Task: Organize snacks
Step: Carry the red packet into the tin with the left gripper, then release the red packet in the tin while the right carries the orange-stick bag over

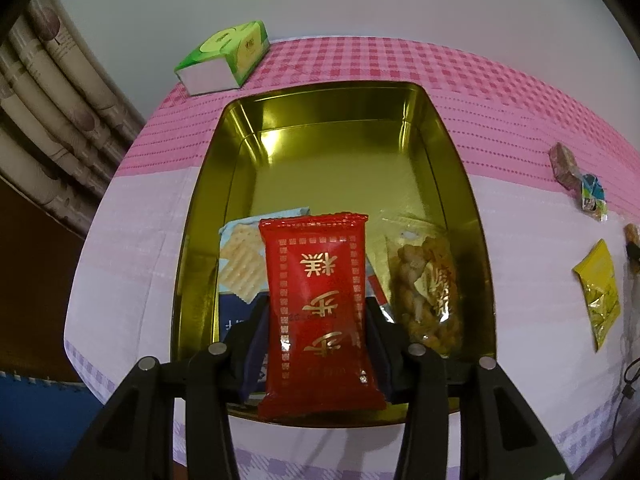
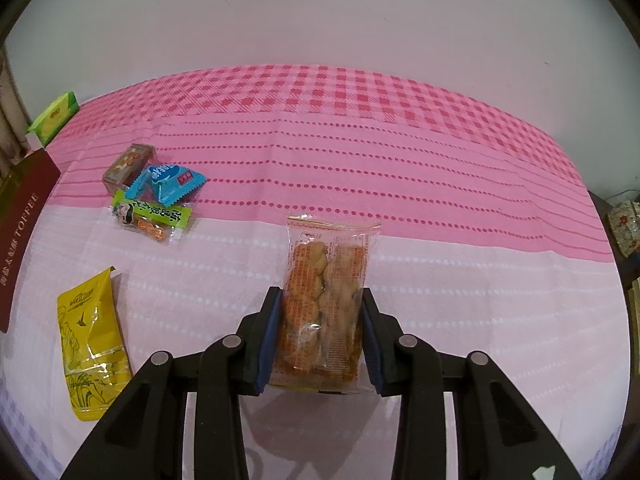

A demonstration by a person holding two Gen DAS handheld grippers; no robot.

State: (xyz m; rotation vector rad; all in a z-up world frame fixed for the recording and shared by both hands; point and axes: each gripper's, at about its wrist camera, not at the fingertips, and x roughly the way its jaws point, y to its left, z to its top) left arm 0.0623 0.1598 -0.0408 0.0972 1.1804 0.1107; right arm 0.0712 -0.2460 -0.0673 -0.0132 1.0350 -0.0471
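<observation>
In the left wrist view, the left claw (image 1: 318, 320) has its pads against both sides of a red packet (image 1: 318, 312) with gold lettering, held upright over the near end of a gold tin (image 1: 452, 152). The packet hides much of what lies in the tin behind it: a cracker pack (image 1: 240, 256) on the left shows only in part, and a clear bag of fried twists (image 1: 430, 292) on the right is cut by the claw's right finger. A green tissue box (image 1: 224, 58) sits at the far left of the pink-checked surface (image 1: 520, 120). At the right edge a yellow packet (image 1: 598, 292) and small sweets (image 1: 580, 184) are distorted and hard to read.

In the right wrist view, the right claw (image 2: 320, 332) is clamped on a clear biscuit pack (image 2: 326, 300), raised off the surface; its lower end is hidden between the fingers. To the left lie a yellow packet, a blue sweet (image 2: 168, 182), a green-labelled pack (image 2: 154, 218) and a brown wrapped piece (image 2: 128, 166). A dark red tin side (image 2: 22, 240) reading TOFFEE is cut off at the left edge.
</observation>
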